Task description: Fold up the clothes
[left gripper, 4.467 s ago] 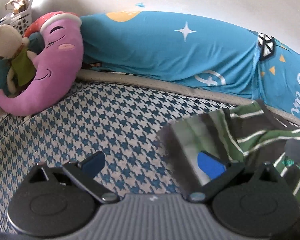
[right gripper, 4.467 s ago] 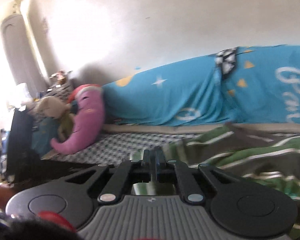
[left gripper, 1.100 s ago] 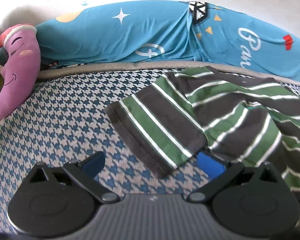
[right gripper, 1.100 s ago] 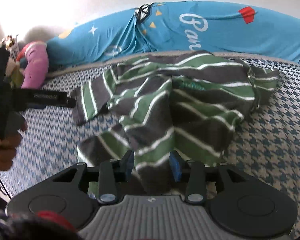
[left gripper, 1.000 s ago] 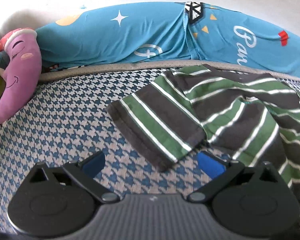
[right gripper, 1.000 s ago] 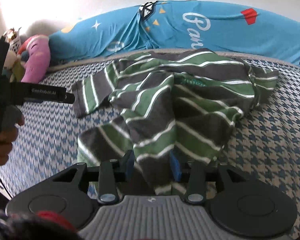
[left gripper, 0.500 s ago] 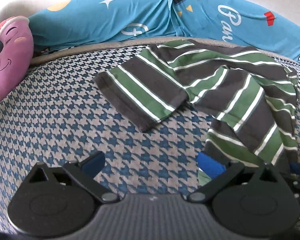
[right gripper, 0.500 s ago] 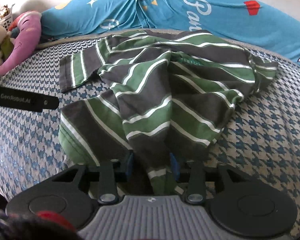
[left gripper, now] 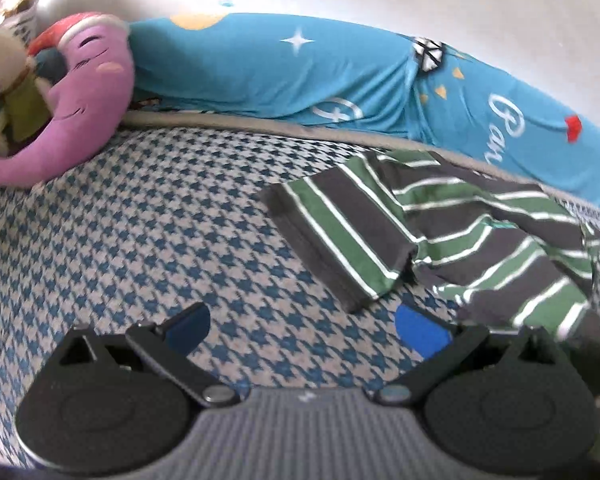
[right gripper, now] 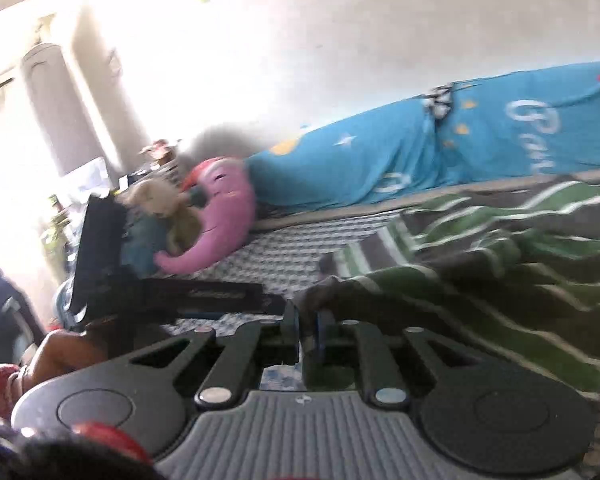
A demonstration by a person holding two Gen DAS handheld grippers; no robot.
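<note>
Two tools noted: right tool [right gripper: 306, 330] clamped on a dark hem of the striped shirt [left gripper: 452, 240], presumably to lift that edge for a fold; left tool [left gripper: 300, 326] spread wide and empty above the houndstooth bed cover [left gripper: 160, 220], likely ready for the near sleeve [left gripper: 340, 236]. Shirt lying crumpled on the bed beside the blue bolster [left gripper: 300, 80], as seen only from the left wrist. Pinch itself seen only from the right wrist, along with a bare forearm [right gripper: 64, 354].
</note>
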